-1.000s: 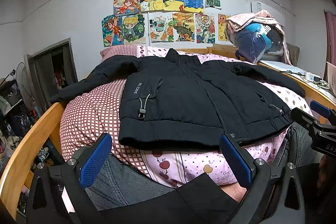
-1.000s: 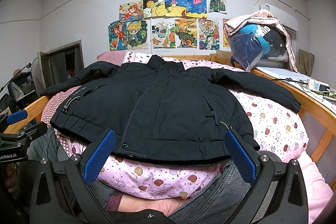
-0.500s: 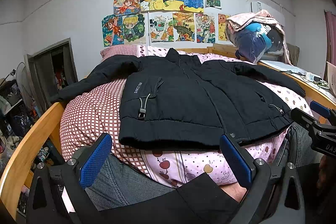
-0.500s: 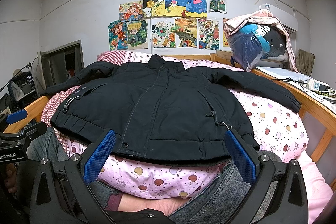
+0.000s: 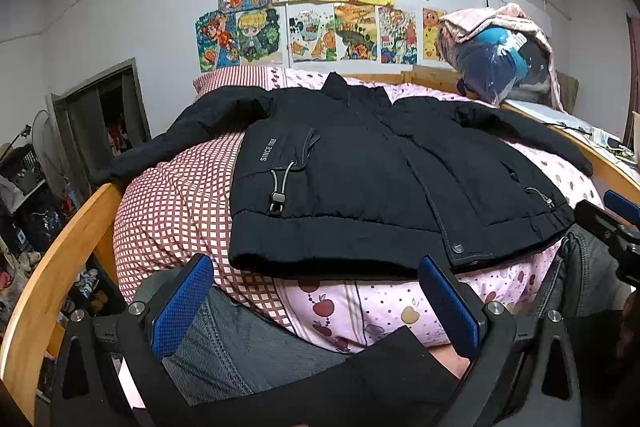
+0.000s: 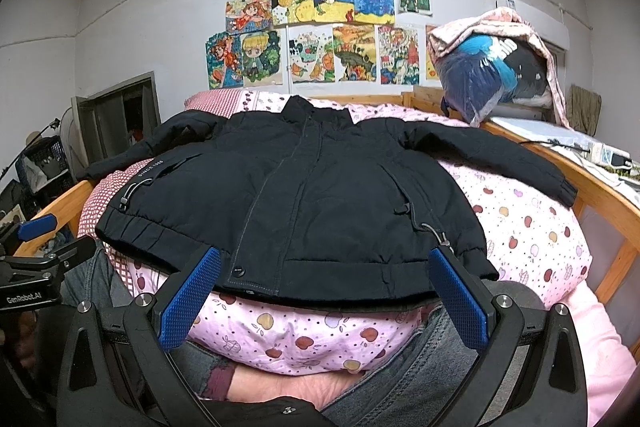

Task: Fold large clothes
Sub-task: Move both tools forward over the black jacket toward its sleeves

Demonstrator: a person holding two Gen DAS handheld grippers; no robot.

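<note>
A black padded jacket (image 5: 360,179) lies spread flat, front up, on a pink patterned quilt (image 5: 172,211), collar toward the wall and both sleeves stretched out sideways. It also shows in the right wrist view (image 6: 304,203). My left gripper (image 5: 316,303) is open and empty, just short of the jacket's hem near its left half. My right gripper (image 6: 324,299) is open and empty, just short of the hem near its right half. Neither touches the jacket.
A wooden bed rail (image 5: 44,267) runs along the left and another (image 6: 592,187) along the right. A bagged bundle of bedding (image 6: 496,71) sits at the far right corner. Drawings (image 6: 320,31) hang on the wall. My jeans-clad legs (image 5: 240,343) lie under the grippers.
</note>
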